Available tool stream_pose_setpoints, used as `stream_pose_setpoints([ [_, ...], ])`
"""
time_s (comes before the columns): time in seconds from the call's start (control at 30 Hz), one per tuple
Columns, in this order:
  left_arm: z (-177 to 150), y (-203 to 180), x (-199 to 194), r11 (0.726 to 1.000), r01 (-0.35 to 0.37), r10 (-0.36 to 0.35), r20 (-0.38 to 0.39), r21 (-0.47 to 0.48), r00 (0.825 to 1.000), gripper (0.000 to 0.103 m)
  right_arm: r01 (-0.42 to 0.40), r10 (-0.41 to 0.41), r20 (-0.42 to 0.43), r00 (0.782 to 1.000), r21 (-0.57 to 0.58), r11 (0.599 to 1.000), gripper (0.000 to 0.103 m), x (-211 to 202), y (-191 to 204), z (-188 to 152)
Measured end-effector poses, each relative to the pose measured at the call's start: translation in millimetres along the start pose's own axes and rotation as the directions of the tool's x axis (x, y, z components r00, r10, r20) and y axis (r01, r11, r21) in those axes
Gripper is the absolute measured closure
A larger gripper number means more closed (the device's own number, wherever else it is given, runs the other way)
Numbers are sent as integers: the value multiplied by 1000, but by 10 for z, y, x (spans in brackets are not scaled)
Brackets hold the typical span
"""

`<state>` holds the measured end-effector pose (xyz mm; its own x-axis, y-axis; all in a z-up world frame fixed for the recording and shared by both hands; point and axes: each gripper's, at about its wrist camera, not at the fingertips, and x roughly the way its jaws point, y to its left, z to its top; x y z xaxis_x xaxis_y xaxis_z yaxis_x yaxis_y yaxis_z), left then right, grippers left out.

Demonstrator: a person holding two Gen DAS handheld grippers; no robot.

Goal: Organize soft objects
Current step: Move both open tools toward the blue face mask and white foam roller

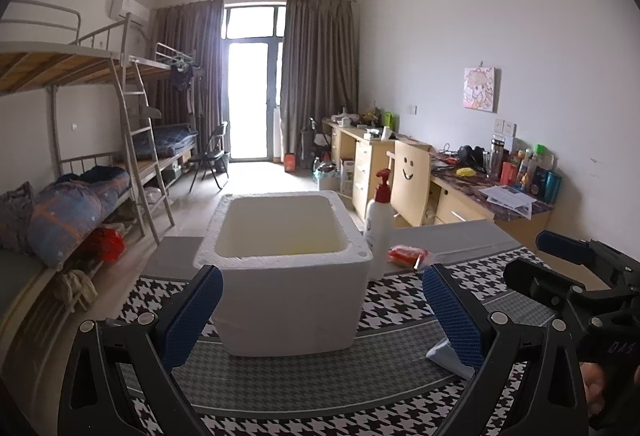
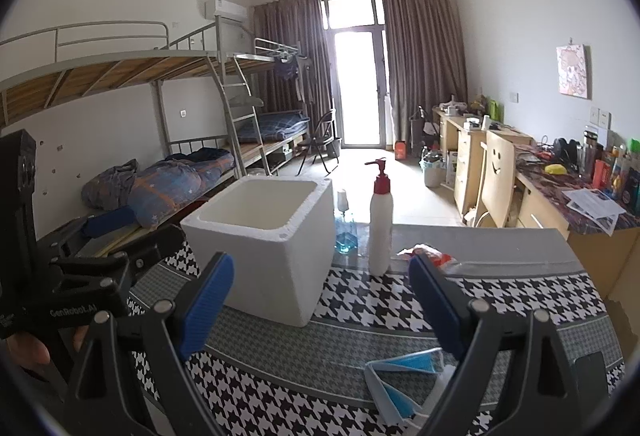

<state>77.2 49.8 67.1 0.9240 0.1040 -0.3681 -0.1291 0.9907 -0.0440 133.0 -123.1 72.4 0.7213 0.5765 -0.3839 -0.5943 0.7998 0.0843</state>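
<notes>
Both grippers, left point(image 1: 322, 312) and right point(image 2: 320, 300), are spread wide w/ nothing held. Imo right should pinch the blue packet point(image 2: 404, 380) (face masks, I think) by its near edge, then drop it in the foam box point(image 2: 264, 232).

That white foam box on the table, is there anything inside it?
No, the left wrist view looks down into the white foam box and shows only its bare pale inner walls and floor, though the near bottom edge is hidden by the rim.

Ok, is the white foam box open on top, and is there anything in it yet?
Open: the foam box has no lid, and its inner walls show bare in both views. The floor is hidden behind the near rim, so whether it is empty cannot be told.
</notes>
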Motion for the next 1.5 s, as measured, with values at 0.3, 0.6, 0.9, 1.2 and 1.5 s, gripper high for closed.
stream_pose_setpoints([
  [0.3, -97, -155, 41, 998, 61, -61, -28, 13, 998, 3, 33, -33, -3, 999, 26, 999, 11, -65, -130, -76],
  [0.6, -198, -278, 112, 996, 94, -94, -48, 1, 994, 3, 67, -66, -13, 998, 39, 997, 11, -121, -211, -154],
  [0.9, -282, -409, 155, 992, 121, -119, -65, 23, 991, 3, 100, -98, -36, 995, 67, 993, 11, -163, -316, -246],
  [1.2, -374, -549, 227, 989, 142, -137, -92, 47, 986, 3, 146, -142, -45, 989, 84, 986, 11, -219, -421, -342],
  [1.5, -420, -584, 328, 986, 166, -163, -126, 15, 979, 3, 182, -177, -61, 982, 98, 978, 11, -271, -558, -446],
])
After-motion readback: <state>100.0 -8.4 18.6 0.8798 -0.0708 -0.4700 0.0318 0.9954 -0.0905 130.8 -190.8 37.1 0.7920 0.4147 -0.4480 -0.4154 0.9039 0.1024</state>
